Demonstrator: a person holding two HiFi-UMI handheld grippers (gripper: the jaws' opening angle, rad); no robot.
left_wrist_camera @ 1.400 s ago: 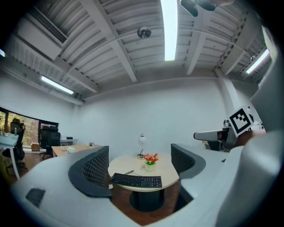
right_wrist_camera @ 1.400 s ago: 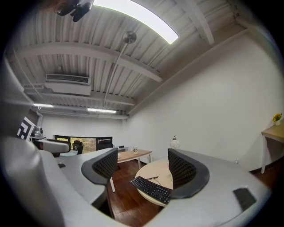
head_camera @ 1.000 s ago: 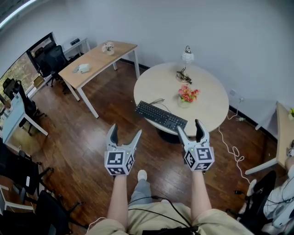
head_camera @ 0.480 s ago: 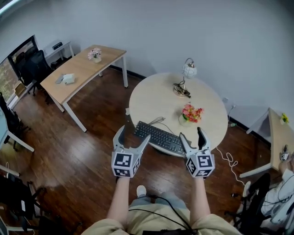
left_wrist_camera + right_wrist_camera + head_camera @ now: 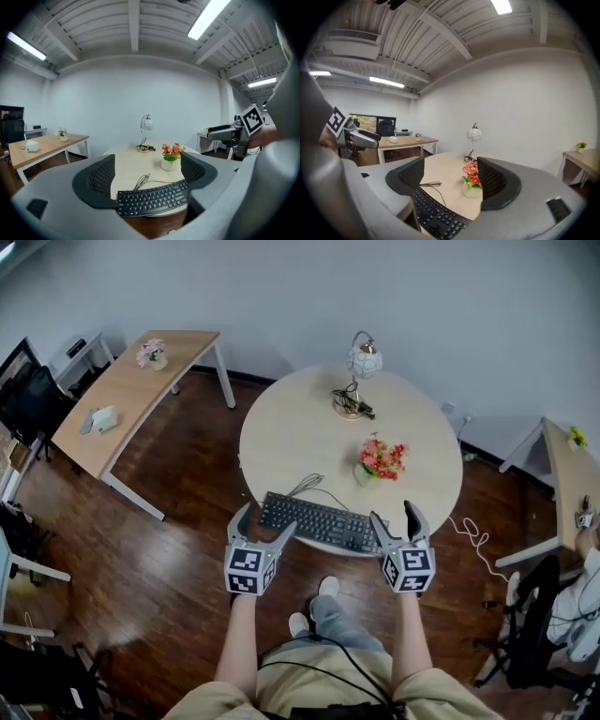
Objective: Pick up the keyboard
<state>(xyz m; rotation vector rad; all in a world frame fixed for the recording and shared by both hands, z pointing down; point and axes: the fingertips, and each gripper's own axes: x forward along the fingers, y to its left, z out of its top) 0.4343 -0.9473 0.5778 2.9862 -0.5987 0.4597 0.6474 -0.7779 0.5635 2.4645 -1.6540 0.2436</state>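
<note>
We hold both forearms stretched forward, side by side. The left gripper [image 5: 265,521] and right gripper [image 5: 394,514], each released with jaws apart, flank the keyboard [image 5: 319,521] lying along the surface's [image 5: 300,442] near edge. The tips possibly touch its ends.

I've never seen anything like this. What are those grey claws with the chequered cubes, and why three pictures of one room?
No robot here: a person holds a claw tool in each hand, the left gripper and the right gripper. The patterned cubes belong to them. One picture comes from a camera on the person's head, looking down; the other two from cameras riding on the grippers. On the round table are a black keyboard, a pot of flowers and a lamp. Both pairs of jaws stand apart, holding nothing, near the keyboard's ends.
</note>
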